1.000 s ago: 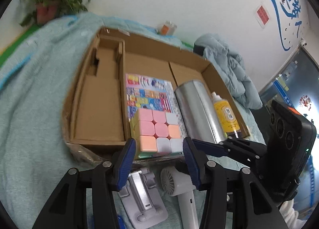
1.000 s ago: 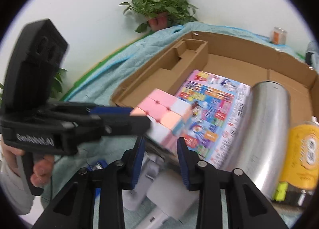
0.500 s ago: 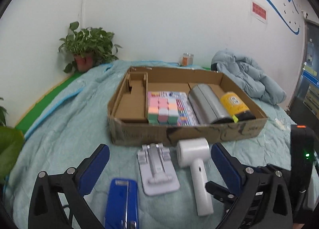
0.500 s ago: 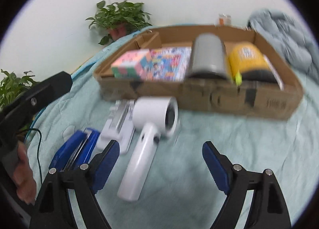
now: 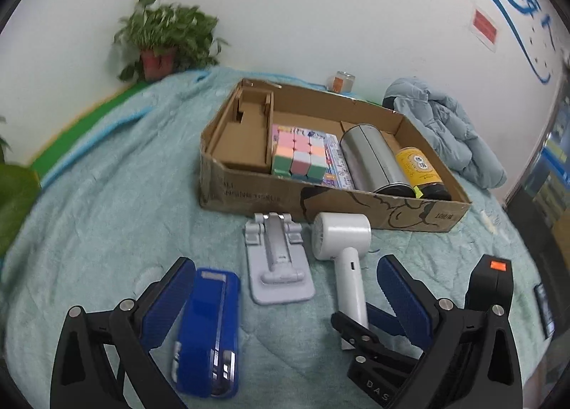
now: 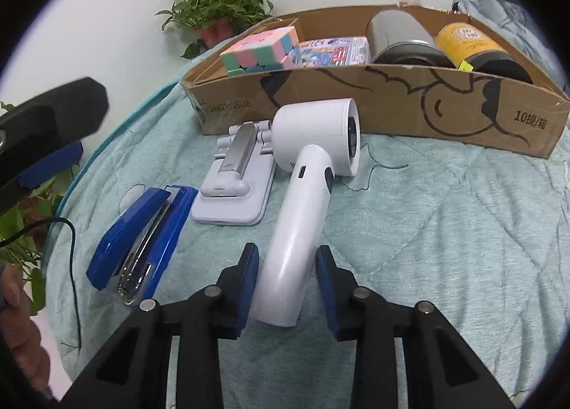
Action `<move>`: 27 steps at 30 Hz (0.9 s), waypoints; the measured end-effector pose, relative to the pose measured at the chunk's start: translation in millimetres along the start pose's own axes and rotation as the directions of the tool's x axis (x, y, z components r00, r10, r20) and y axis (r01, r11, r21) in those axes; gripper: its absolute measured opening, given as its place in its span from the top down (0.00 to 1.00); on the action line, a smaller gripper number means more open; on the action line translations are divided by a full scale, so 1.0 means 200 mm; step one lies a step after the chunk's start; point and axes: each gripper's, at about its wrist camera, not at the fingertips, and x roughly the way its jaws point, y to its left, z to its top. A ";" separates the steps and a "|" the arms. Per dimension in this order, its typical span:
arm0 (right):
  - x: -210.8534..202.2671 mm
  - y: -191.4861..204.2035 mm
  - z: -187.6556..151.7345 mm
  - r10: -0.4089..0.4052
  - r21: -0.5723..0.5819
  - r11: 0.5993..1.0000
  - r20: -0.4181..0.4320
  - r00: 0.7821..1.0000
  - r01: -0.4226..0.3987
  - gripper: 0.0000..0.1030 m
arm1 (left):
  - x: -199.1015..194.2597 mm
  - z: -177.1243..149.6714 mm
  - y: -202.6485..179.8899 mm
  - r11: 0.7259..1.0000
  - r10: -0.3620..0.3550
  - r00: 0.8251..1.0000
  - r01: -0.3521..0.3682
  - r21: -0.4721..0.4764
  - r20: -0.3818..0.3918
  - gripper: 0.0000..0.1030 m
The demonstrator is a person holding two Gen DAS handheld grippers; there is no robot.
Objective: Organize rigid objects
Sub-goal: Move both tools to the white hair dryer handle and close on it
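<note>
A cardboard box holds a pastel cube, a colourful booklet, a silver can and a yellow bottle. In front of it lie a white handheld fan, a grey folding stand and a blue stapler. My right gripper is open with its fingers either side of the fan's handle. My left gripper is open and empty above the cloth.
A teal quilt covers the surface. A potted plant stands at the back left, a small jar behind the box, and a blue jacket at the back right.
Both grippers have left the cube in the box, drawn back and opened. The right gripper has dropped low and narrowed around the fan's handle.
</note>
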 end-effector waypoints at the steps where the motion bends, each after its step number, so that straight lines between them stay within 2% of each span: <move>1: 0.00 0.00 -0.01 -0.003 -0.001 1.000 0.001 1.000 0.003 0.69 | 0.01 0.00 0.01 1.000 -0.024 1.000 0.024 -0.015 -0.011 0.00; 6: -0.08 -0.06 -0.05 -0.035 0.009 0.999 0.000 0.999 0.035 0.76 | 0.10 -0.05 -0.01 0.989 -0.144 0.984 0.139 -0.053 -0.101 0.01; 8: -0.14 -0.13 -0.09 -0.019 0.034 0.999 -0.022 1.000 0.020 0.76 | 0.15 -0.09 -0.03 0.975 -0.211 0.967 0.199 -0.095 -0.141 0.01; 11: -0.24 -0.19 -0.18 -0.002 0.060 0.998 -0.043 0.999 0.004 0.76 | 0.24 -0.17 -0.12 0.942 -0.331 0.916 0.308 -0.131 -0.226 0.01; 13: -0.30 -0.19 -0.25 0.011 0.067 0.998 -0.060 0.998 -0.007 0.76 | 0.29 -0.25 -0.19 0.927 -0.375 0.882 0.354 -0.123 -0.285 0.02; 17: -0.39 -0.20 -0.38 0.058 0.106 0.993 -0.076 0.995 -0.050 0.74 | 0.33 -0.38 -0.25 0.905 -0.423 0.828 0.401 -0.140 -0.367 0.09; 19: -0.41 -0.20 -0.41 0.057 0.094 0.994 -0.066 0.996 -0.051 0.73 | 0.35 -0.44 -0.25 0.887 -0.462 0.797 0.425 -0.182 -0.390 0.19; 20: -0.41 -0.19 -0.42 0.048 0.079 0.996 -0.062 0.997 -0.043 0.73 | 0.36 -0.46 -0.25 0.876 -0.483 0.780 0.433 -0.215 -0.398 0.20; 23: -0.39 -0.16 -0.43 0.016 0.033 0.999 -0.056 0.998 -0.015 0.73 | 0.35 -0.49 -0.26 0.895 -0.447 0.804 0.400 -0.198 -0.392 0.31; 27: -0.37 -0.12 -0.43 -0.007 -0.012 1.000 -0.056 0.998 0.006 0.73 | 0.33 -0.51 -0.25 0.916 -0.401 0.826 0.355 -0.188 -0.396 0.47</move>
